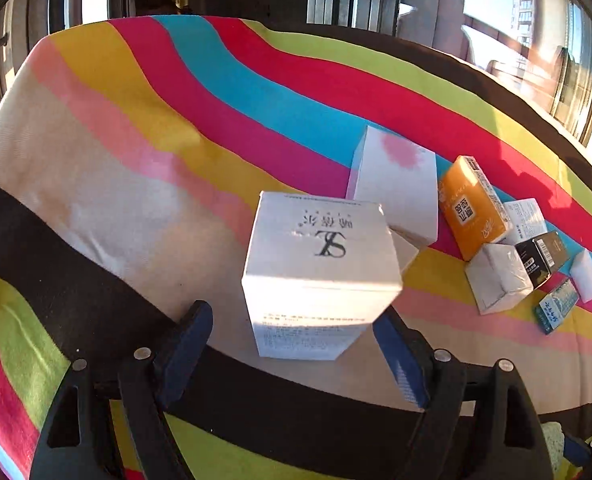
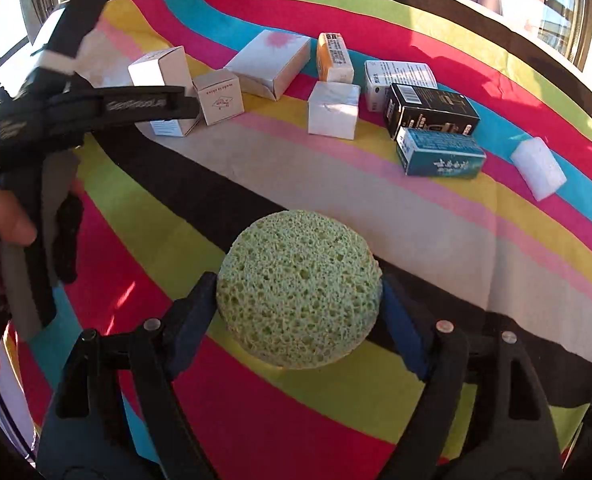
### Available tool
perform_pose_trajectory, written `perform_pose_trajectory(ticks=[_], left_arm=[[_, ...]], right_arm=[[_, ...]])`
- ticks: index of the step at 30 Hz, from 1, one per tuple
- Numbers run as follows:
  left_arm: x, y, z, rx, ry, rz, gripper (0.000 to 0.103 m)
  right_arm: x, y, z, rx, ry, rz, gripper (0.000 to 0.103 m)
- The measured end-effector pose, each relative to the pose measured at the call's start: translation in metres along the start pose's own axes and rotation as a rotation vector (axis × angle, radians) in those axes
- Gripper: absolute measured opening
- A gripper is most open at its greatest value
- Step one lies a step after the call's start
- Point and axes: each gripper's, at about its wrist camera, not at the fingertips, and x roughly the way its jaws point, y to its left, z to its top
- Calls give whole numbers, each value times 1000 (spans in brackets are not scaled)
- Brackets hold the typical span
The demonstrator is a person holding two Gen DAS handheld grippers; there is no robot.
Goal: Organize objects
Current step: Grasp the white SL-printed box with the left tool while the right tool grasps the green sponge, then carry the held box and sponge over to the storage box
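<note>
Here the right claw (image 2: 300, 312) grips a round green sponge (image 2: 300, 288) between its blue pads, low over the striped tabletop (image 2: 436, 240). The left claw (image 1: 296, 344) stands open around a white box (image 1: 320, 276); the right pad looks to touch the box's edge, the left pad is apart from it. At two o'clock from that box lie a larger white carton (image 1: 396, 184), an orange pack (image 1: 472, 204) and a black box (image 1: 540, 254), close together

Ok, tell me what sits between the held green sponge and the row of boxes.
Nothing visible does. The right gripper clamps the green sponge, and only bare striped cloth lies before the boxes.
</note>
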Motion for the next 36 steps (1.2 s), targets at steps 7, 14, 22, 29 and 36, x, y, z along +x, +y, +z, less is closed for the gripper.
perform_pose_trajectory(ticks=[7, 14, 22, 29, 36], left_arm=[[-51, 19, -35, -48, -64, -107, 42], [-85, 35, -72, -77, -64, -160, 42], [-124, 23, -106, -64, -75, -182, 42], [-139, 18, -125, -14, -49, -172, 42], [-149, 15, -142, 30, -29, -170, 42]], right_arm=[[11, -2, -2, 6, -15, -9, 83], [7, -1, -6, -3, -20, -6, 83], [4, -3, -8, 13, -28, 8, 83], [-11, -4, -15, 55, -39, 23, 83], [-43, 10, -31, 7, -77, 40, 83]])
